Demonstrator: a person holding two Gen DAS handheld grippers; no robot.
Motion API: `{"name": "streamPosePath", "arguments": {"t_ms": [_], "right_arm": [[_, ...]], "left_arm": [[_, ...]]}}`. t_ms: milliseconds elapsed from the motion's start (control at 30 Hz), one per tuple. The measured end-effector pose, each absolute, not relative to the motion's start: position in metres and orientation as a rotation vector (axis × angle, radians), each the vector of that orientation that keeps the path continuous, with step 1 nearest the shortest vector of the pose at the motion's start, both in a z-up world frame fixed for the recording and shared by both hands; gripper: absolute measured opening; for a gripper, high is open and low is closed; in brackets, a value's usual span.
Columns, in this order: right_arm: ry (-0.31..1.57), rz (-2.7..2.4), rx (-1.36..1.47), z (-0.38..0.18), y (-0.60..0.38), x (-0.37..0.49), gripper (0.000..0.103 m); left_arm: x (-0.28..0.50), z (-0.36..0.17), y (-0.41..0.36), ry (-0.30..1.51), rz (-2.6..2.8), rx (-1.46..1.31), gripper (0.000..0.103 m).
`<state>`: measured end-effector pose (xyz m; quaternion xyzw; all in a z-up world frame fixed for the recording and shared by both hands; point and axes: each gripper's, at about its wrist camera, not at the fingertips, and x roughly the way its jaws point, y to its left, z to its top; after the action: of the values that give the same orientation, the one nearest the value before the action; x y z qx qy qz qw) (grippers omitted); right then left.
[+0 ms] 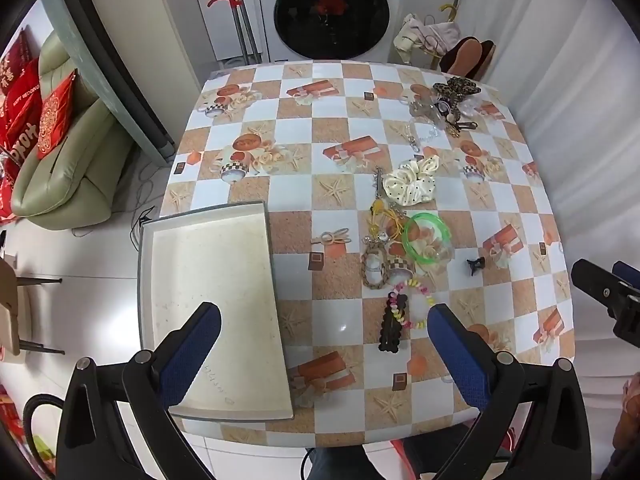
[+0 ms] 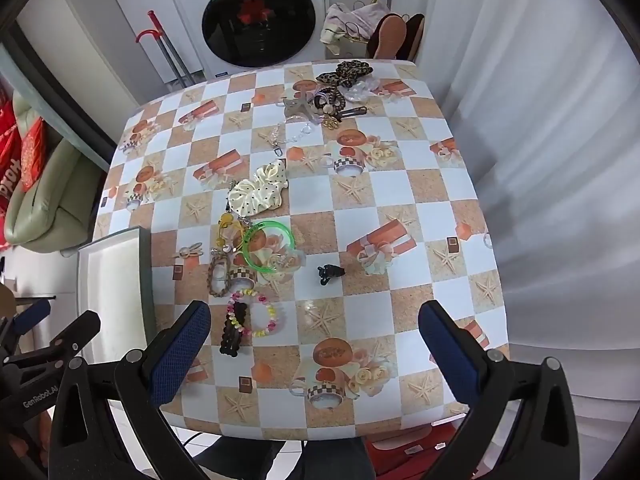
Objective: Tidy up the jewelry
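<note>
A shallow white tray lies empty at the table's left edge, also seen as the tray in the right wrist view. Jewelry lies scattered mid-table: a green bangle, a cream dotted scrunchie, a pastel bead bracelet, a black hair clip and a small black claw clip. More pieces with a leopard bow sit at the far right corner. My left gripper hovers open over the tray's near end. My right gripper is open above the table's front, holding nothing.
The checkered tablecloth covers a table standing against white curtains on the right. A washing machine stands behind it, a green sofa with red cushions to the left. A braided cord bracelet lies by the bangle.
</note>
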<state>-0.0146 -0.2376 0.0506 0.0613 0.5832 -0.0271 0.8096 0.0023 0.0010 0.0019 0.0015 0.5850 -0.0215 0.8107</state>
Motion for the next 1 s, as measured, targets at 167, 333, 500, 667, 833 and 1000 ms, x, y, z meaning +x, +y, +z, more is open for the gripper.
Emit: {"name": "streamPosePath", "arguments": {"t_ms": [167, 333, 500, 667, 833, 1000], "right_arm": [[1.241, -0.069, 0.114, 0.052, -0.227, -0.014, 0.103], [1.239, -0.067, 0.112, 0.051, -0.225, -0.015, 0.103], [1.242, -0.066, 0.11, 0.051, -0.223, -0.014, 0.103], [1.245, -0.065, 0.11, 0.051, -0.223, -0.014, 0.103], [1.245, -0.066, 0.108, 0.05, -0.222, -0.013, 0.103], [1.247, -0.064, 0.108, 0.05, -0.222, -0.013, 0.103]], "left_arm": [[0.005, 0.0, 0.003, 1.258, -0.045, 0.004, 0.103], [0.0, 0.003, -0.001, 1.25, -0.039, 0.009, 0.103], [0.0, 0.003, -0.001, 1.252, -0.039, 0.008, 0.103], [0.0, 0.002, 0.0, 1.252, -0.041, 0.008, 0.103], [0.001, 0.002, -0.001, 1.253, -0.041, 0.008, 0.103], [0.001, 0.003, -0.001, 1.253, -0.041, 0.009, 0.103]]}}
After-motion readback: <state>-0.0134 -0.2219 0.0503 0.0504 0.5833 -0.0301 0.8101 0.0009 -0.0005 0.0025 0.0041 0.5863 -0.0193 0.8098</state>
